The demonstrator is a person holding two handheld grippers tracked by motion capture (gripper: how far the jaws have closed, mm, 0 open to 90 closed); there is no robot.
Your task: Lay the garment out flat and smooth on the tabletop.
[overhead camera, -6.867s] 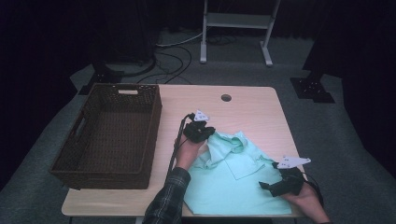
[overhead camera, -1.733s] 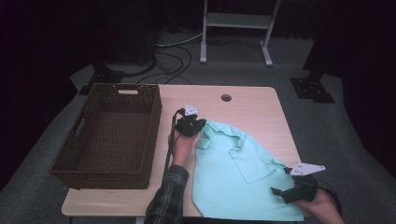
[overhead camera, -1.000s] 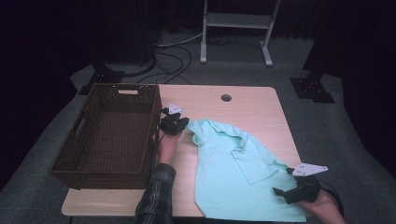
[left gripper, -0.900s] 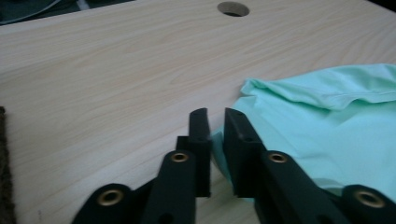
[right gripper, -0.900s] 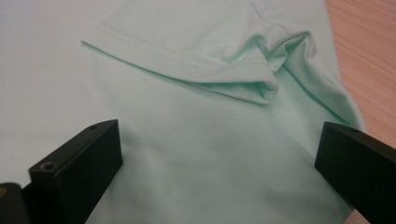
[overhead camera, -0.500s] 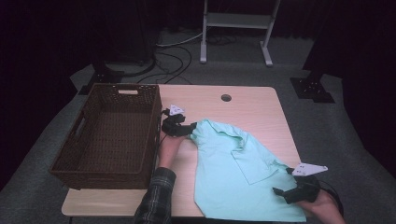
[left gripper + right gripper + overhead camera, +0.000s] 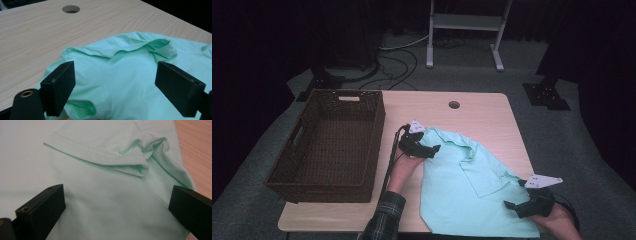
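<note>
Mint polo shirt flat on tabletop, under both tools; left tool just spread, over collar, gripping nothing; right tool spread above hem; wicker basket beside left tool, nothing inside

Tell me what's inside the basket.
Nothing shows inside the basket: its woven floor looks bare. The strip just behind the near wall is hidden. The shirt lies beside it on the table.
</note>
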